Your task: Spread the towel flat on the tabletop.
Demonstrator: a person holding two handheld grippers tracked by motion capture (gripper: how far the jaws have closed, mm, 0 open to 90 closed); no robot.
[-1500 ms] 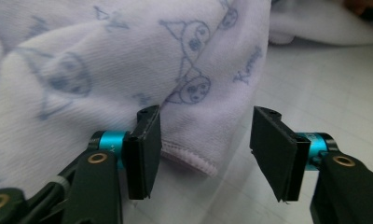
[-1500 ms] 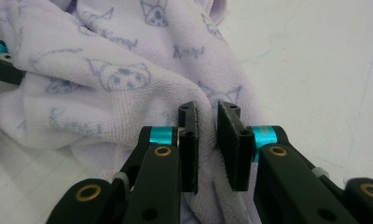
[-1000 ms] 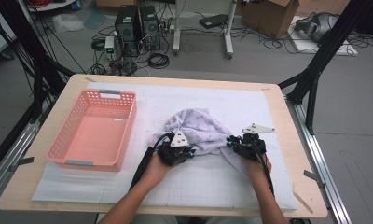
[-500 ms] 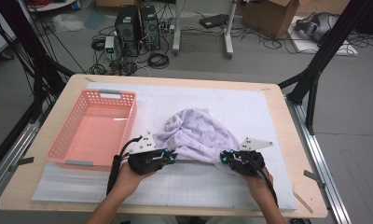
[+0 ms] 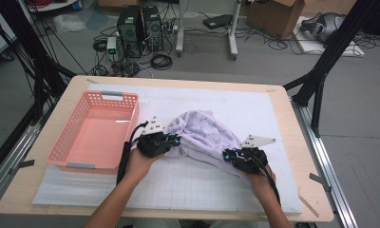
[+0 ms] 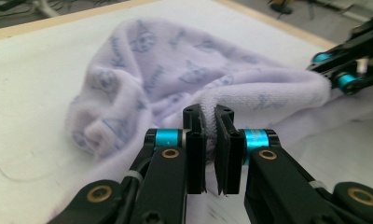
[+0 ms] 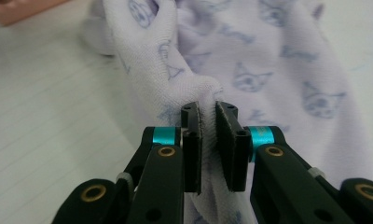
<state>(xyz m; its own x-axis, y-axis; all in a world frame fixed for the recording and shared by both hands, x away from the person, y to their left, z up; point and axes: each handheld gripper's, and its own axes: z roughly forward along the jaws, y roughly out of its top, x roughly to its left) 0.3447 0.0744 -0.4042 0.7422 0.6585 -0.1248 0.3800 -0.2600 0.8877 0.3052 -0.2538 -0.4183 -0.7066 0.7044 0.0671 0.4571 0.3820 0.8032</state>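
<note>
High view: both grippers pinch one lilac cat-print terry towel on the white gridded mat.
Left gripper and right gripper each have their jaws clamped on a towel edge, the cloth stretched between them; beside the left gripper, the pink perforated plastic basket holds nothing.

Towel is lying bunched on the mat, mid-table. Basket is sitting left of it, on the same mat. Left gripper is sitting at the towel's left edge, right gripper at its near right edge.
</note>
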